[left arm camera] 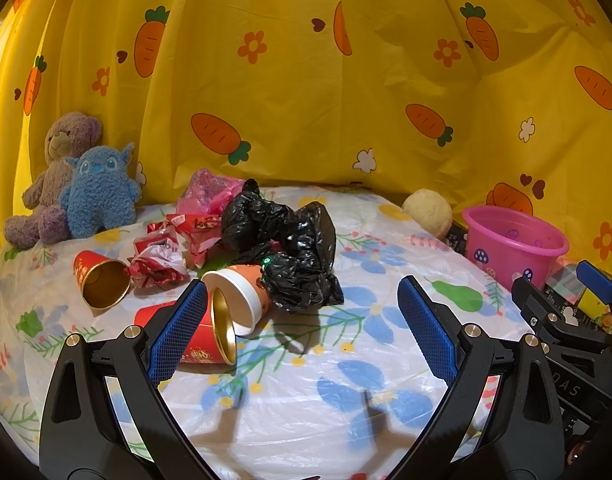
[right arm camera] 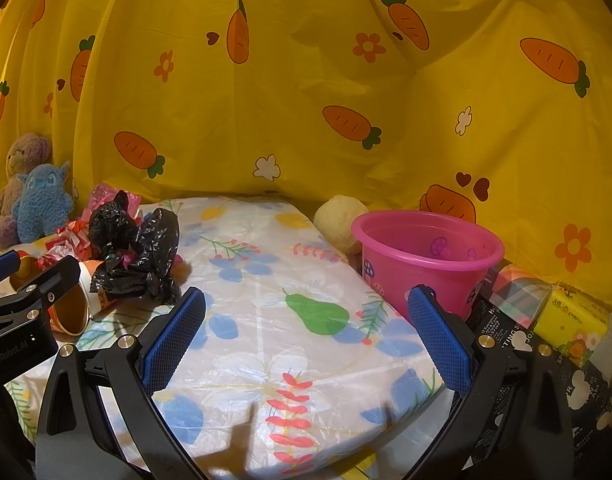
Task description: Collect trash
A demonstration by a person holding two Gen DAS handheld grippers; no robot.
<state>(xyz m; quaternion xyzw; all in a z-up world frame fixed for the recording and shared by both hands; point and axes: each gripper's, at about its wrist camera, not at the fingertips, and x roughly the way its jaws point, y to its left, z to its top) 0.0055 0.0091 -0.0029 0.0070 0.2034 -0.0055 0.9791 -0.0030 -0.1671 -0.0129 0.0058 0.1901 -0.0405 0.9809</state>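
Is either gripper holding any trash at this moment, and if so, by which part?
Nothing is held. The left gripper and right gripper are both open with only the tablecloth between their fingers.

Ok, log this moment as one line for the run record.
stage: pre-grasp | left gripper: open, empty, by red cup | right gripper: open, empty, near pink bucket | black bag: on table with trash

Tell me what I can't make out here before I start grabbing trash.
- Pink bucket bottom: right wrist view, its own wall hides it.
- Pink bag: left wrist view, mostly behind the black bag.
- Nearest red cup: left wrist view, partly behind a left gripper finger.
- Black printed sheet's small text: too small to read.
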